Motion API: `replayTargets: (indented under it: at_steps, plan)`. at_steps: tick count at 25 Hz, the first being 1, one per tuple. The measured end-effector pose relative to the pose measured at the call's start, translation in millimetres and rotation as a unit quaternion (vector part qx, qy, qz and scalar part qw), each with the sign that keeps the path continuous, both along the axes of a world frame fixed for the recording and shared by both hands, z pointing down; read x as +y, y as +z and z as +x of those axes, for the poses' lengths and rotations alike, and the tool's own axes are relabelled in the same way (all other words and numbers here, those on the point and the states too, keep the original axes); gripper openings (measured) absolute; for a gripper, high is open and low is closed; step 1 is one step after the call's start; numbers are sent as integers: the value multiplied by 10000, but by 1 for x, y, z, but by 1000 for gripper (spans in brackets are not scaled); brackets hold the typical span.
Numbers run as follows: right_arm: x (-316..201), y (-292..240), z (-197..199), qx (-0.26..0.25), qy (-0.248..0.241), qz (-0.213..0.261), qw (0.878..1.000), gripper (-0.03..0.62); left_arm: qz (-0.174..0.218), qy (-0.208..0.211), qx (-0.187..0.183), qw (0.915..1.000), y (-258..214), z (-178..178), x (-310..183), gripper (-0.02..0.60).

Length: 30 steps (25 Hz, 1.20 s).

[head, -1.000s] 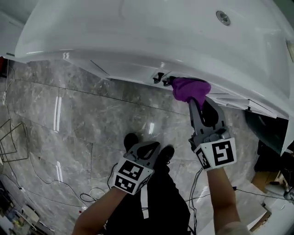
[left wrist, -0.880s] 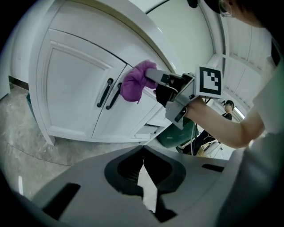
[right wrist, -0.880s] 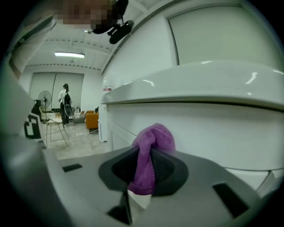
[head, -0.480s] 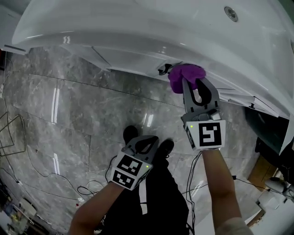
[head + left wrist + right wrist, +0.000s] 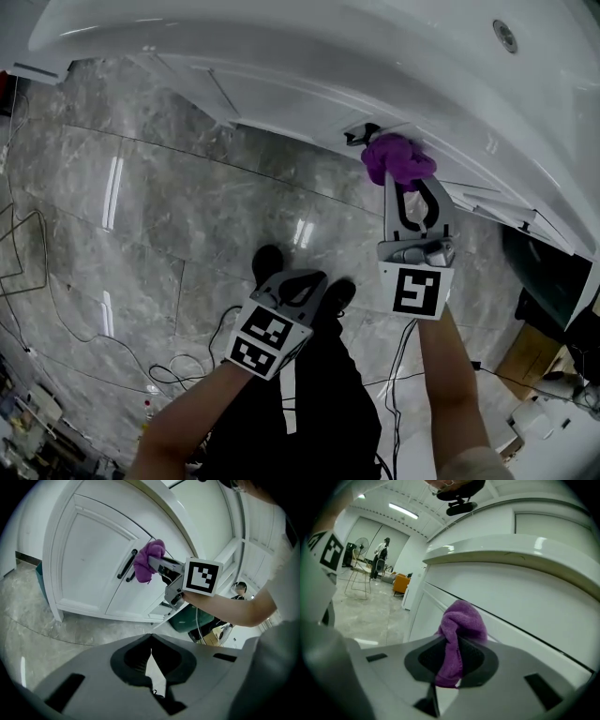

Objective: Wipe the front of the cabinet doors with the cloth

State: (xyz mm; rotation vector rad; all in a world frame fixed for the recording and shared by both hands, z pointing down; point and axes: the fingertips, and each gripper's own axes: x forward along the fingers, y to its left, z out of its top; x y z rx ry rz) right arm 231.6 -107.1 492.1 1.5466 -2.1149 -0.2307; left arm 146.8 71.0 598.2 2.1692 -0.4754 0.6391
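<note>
At the cabinet door (image 5: 89,559): cloth (image 5: 398,159) is pressed on the white front, just beside the black handle (image 5: 126,565).
Cloth: purple, fuzzy, bunched into a lump.
Right tongs (image 5: 451,649): clenched on the cloth.
Left tongs (image 5: 150,637): closed together, nothing held.

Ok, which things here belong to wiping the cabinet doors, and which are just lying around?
In the job: purple cloth, right gripper shut on it, white cabinet doors, their black handles.
Just lying about: floor cables, dark green bin, brown box.
</note>
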Motion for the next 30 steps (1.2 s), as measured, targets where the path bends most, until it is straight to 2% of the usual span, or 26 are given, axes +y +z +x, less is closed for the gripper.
replayTargets:
  at_steps: [4, 7, 11, 18, 21, 26, 28, 30]
  plan:
    - [16, 55, -8, 531, -111, -750, 9957, 67, 79, 79, -123, 9999, 13, -7, 4, 21]
    - [11, 93, -10, 828, -213, -961, 9917, 67, 80, 104, -169, 9998, 25, -13, 5, 21]
    - [-5, 154, 11, 929, 75, -1416, 9855, 67, 76, 75, -198, 9997, 43, -19, 6, 21]
    - [-11, 252, 13, 1476, -354, -2055, 9668, 66, -3, 6, -229, 9997, 90, -24, 15, 21]
    - [-11, 298, 18, 1561, -245, -2451, 9565, 66, -9, -39, -268, 9996, 107, -27, 18, 21]
    - [-9, 356, 20, 1687, 29, -2933, 9410, 66, -260, -187, -340, 9989, 128, -31, 35, 21]
    - [-8, 365, 19, 1603, 194, -3151, 9352, 66, -275, -161, -374, 9988, 129, -27, 41, 21]
    - [-6, 347, 11, 1287, 238, -3162, 9396, 66, -273, -103, -393, 9988, 122, -24, 46, 21]
